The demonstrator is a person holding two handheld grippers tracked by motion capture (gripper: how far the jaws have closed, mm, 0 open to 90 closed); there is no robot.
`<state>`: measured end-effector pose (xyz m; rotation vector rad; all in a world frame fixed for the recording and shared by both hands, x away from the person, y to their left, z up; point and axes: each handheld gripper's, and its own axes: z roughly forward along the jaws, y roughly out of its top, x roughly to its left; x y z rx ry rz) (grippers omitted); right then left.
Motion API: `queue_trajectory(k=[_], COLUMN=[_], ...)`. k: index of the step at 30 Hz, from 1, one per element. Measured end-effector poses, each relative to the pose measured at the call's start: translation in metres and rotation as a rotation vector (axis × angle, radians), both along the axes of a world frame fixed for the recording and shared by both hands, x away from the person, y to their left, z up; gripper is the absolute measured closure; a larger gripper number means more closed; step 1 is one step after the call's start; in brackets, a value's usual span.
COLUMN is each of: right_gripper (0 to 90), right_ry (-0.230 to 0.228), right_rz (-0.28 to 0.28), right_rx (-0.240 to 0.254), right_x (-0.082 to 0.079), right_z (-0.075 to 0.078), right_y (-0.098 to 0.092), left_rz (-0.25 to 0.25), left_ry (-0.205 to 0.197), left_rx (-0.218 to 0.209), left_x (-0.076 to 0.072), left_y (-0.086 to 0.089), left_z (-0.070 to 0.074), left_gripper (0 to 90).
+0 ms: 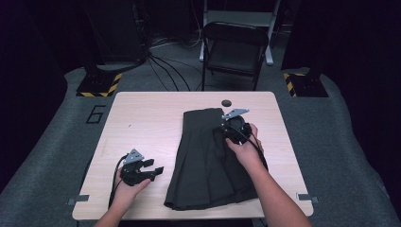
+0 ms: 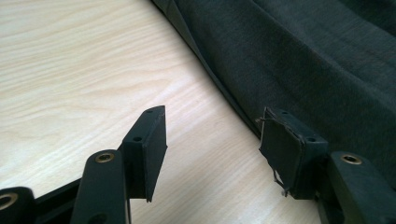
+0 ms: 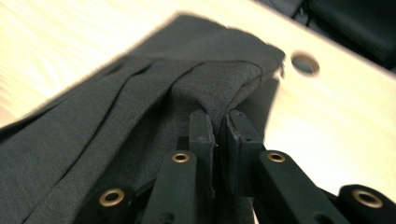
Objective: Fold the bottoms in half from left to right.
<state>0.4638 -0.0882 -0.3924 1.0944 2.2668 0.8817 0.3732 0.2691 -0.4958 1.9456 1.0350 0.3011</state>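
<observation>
Wooden tabletop [image 1: 142, 123] carries a dark pleated skirt [image 1: 203, 161], spread right of centre. Right tongs [image 3: 219, 135] are clenched on a raised fold near the skirt's far edge. Left tongs [image 2: 212, 144] stand released above bare wood, just beside the skirt's left hem. Floor marking [image 1: 96, 114] reads "6".

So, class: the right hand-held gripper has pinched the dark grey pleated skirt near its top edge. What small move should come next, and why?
Probably carry the pinched fold a little toward the skirt's near hem. The right hand-held gripper is shut on the dark grey pleated skirt, with cloth raised between its pads, while the left hand-held gripper stands open over the pale wooden table beside the skirt's edge, holding nothing.
</observation>
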Motion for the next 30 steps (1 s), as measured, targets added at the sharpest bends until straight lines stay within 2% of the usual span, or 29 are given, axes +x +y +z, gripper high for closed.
queue_trajectory(k=[1, 2, 3, 4, 6, 8, 9, 10, 11, 12, 15, 18, 21, 23, 24, 25, 27, 30], right_gripper=[81.7, 81.7, 81.6, 81.5, 81.4, 81.4, 81.3, 81.0, 80.7, 80.4, 79.7, 75.7, 62.5, 60.9, 59.9, 58.6, 56.6, 53.9], right_ry=[0.022, 0.022, 0.032, 0.065, 0.095, 0.13, 0.147, 0.175, 0.177, 0.193, 0.229, 0.248, 0.241, 0.221, 0.204, 0.195, 0.187, 0.169], right_rz=[-0.005, -0.005, -0.02, -0.051, -0.064, -0.08, -0.08, -0.093, -0.09, -0.101, -0.119, -0.133, -0.145, -0.133, -0.125, -0.124, -0.122, -0.109], right_rx=[-0.015, -0.015, -0.027, -0.05, -0.05, -0.055, -0.065, -0.074, -0.079, -0.083, -0.049, -0.02, 0.012, 0.024, 0.024, 0.033, 0.052, 0.066], right_x=[0.002, 0.002, 0.003, 0.007, 0.009, 0.012, 0.014, 0.015, 0.015, 0.016, 0.017, 0.017, 0.013, 0.009, 0.006, 0.003, -0.004, -0.015], right_z=[-0.004, -0.004, -0.01, -0.024, -0.033, -0.045, -0.052, -0.06, -0.065, -0.07, -0.084, -0.093, -0.093, -0.09, -0.088, -0.086, -0.083, -0.08], right_y=[-0.005, -0.005, -0.009, -0.016, -0.02, -0.023, -0.024, -0.025, -0.026, -0.027, -0.031, -0.036, -0.041, -0.045, -0.047, -0.049, -0.053, -0.06], left_rz=[-0.007, -0.007, -0.018, -0.021, -0.037, -0.028, -0.039, -0.045, -0.038, -0.056, -0.06, -0.088, -0.092, -0.092, -0.101, -0.091, -0.103, -0.094], left_ry=[0.001, 0.001, 0.002, 0.003, 0.003, 0.008, 0.017, 0.019, 0.011, 0.016, 0.017, 0.021, 0.014, 0.014, 0.012, 0.023, 0.033, 0.042], left_rx=[0.006, 0.006, 0.014, 0.016, 0.025, 0.005, -0.004, -0.005, -0.01, -0.003, -0.011, 0.001, -0.002, -0.005, 0.007, -0.008, -0.004, -0.015], left_x=[0.0, 0.0, 0.0, -0.001, -0.001, -0.002, -0.002, -0.002, -0.003, -0.003, -0.006, -0.006, -0.007, -0.008, -0.007, -0.008, -0.006, -0.004], left_y=[-0.002, -0.002, -0.005, -0.008, -0.01, -0.013, -0.014, -0.014, -0.016, -0.016, -0.022, -0.024, -0.029, -0.032, -0.032, -0.034, -0.036, -0.042], left_z=[-0.001, -0.001, -0.001, -0.002, -0.002, -0.003, -0.003, -0.003, -0.003, -0.003, -0.004, -0.004, -0.005, -0.006, -0.006, -0.007, -0.007, -0.01], left_gripper=[40.6, 40.6, 40.6, 40.5, 40.5, 40.5, 40.5, 40.5, 40.5, 40.5, 40.5, 40.5, 40.5, 40.4, 40.4, 40.3, 40.1, 39.1])
